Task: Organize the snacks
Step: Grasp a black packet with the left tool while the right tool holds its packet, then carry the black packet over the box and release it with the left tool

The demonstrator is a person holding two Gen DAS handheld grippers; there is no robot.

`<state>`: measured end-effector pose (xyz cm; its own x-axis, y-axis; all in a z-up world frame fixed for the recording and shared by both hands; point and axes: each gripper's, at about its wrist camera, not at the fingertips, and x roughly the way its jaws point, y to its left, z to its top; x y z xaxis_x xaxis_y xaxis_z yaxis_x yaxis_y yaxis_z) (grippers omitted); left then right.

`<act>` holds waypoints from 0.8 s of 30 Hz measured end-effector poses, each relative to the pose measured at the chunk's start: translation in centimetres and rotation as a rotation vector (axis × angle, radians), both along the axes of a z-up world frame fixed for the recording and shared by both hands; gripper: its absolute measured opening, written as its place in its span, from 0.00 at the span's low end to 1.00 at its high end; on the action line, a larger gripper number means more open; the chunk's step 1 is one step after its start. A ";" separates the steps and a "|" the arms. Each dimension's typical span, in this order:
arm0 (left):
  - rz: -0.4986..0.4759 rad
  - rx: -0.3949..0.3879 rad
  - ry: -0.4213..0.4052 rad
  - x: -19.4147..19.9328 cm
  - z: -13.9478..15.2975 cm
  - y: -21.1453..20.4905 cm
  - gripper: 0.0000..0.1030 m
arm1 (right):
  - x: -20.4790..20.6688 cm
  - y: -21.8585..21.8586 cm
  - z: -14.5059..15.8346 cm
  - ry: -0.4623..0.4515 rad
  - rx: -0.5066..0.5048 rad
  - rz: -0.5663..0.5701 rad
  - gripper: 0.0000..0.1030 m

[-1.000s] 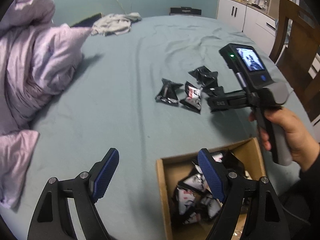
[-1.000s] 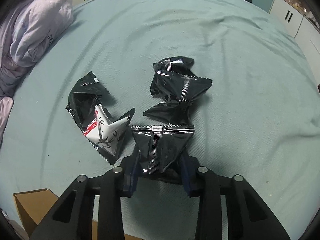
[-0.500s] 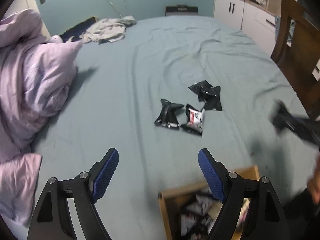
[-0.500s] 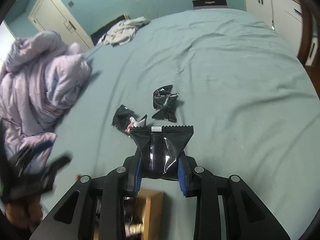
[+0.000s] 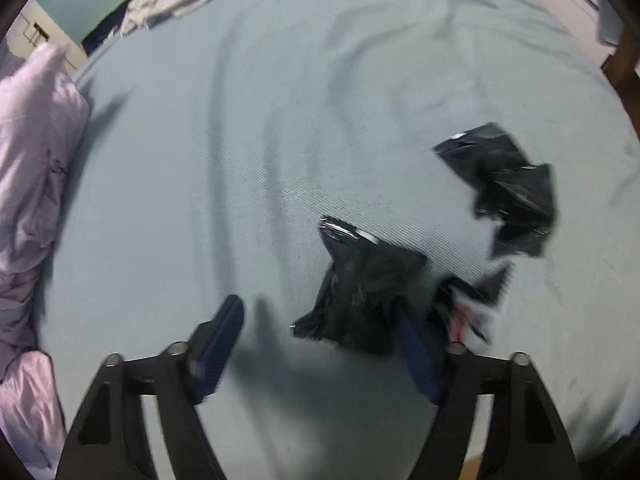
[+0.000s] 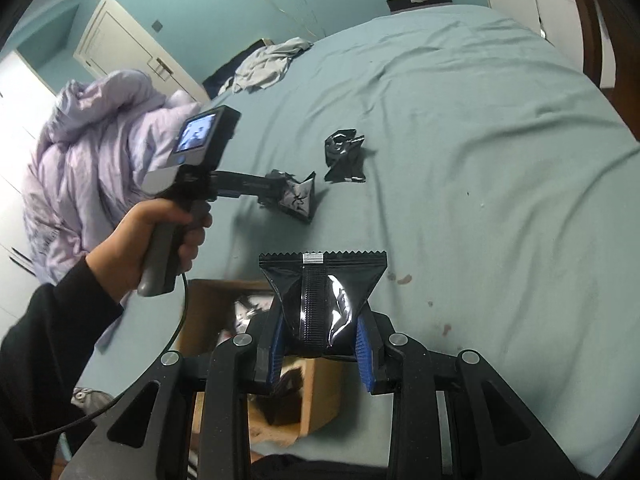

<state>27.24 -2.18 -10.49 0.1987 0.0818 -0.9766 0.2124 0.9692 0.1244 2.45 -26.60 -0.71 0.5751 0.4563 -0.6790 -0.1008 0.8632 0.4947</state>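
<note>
My right tool [image 6: 323, 344] was clamped on a black snack packet [image 6: 322, 300] at the bottom centre of its view, held above the open cardboard box [image 6: 208, 312], whose far rim sat just below the packet's serrated top edge. My left tool [image 5: 316, 340] pointed steeply down at the bed [image 5: 280, 100]; its jaws had just been closing, yet the pads did not press anything: a crumpled black packet [image 5: 360, 292] lay between them, close against the right-hand pad. A packet with white and red print [image 5: 468, 308] lay just beyond that pad, and two more black packets [image 5: 504, 184] lay at the right of that frame. The left half of the sheet was bare up to the lilac duvet [image 5: 28, 160] along the left edge; a wooden post [image 5: 624, 60] stood at the upper right. Blur kept me from reading any print on the packets. My hand [image 6: 160, 232] gripped the left tool's handle at the left of the right view.
</note>
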 end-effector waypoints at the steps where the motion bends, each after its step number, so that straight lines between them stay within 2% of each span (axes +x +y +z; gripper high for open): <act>1: 0.001 -0.009 0.011 0.3 -0.5 0.0 0.62 | 0.5 0.1 -0.1 0.006 -0.012 0.001 0.27; 2: 0.000 -0.022 0.005 0.4 -0.7 -0.1 0.60 | 0.9 0.2 -0.4 0.012 -0.019 0.004 0.27; 5: -0.023 -0.068 -0.006 0.5 -0.2 -0.5 0.32 | 1.7 0.7 -0.8 0.022 -0.030 0.009 0.27; 6: -0.027 -0.060 -0.007 0.4 -0.1 -0.7 0.30 | 1.9 0.8 -0.8 0.023 -0.032 0.007 0.27; 9: -0.047 -0.038 -0.010 -0.4 0.1 -1.2 0.27 | 2.4 1.0 -0.8 0.022 -0.038 -0.001 0.27; 14: -0.032 -0.036 -0.070 -3.0 3.1 -0.5 0.26 | 2.1 1.5 -0.6 0.008 -0.045 -0.029 0.27; 18: -0.013 -0.050 -0.130 -6.3 7.2 1.0 0.26 | 1.5 1.6 0.0 -0.016 -0.043 -0.045 0.27; 24: -0.071 -0.060 -0.228 -13.3 13.6 3.1 0.26 | -0.2 1.8 0.8 -0.055 -0.050 -0.040 0.27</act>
<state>13.90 0.90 3.11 0.4181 0.0031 -0.9084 0.2530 0.9600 0.1197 2.29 -24.77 0.11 0.6297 0.3980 -0.6671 -0.0913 0.8907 0.4453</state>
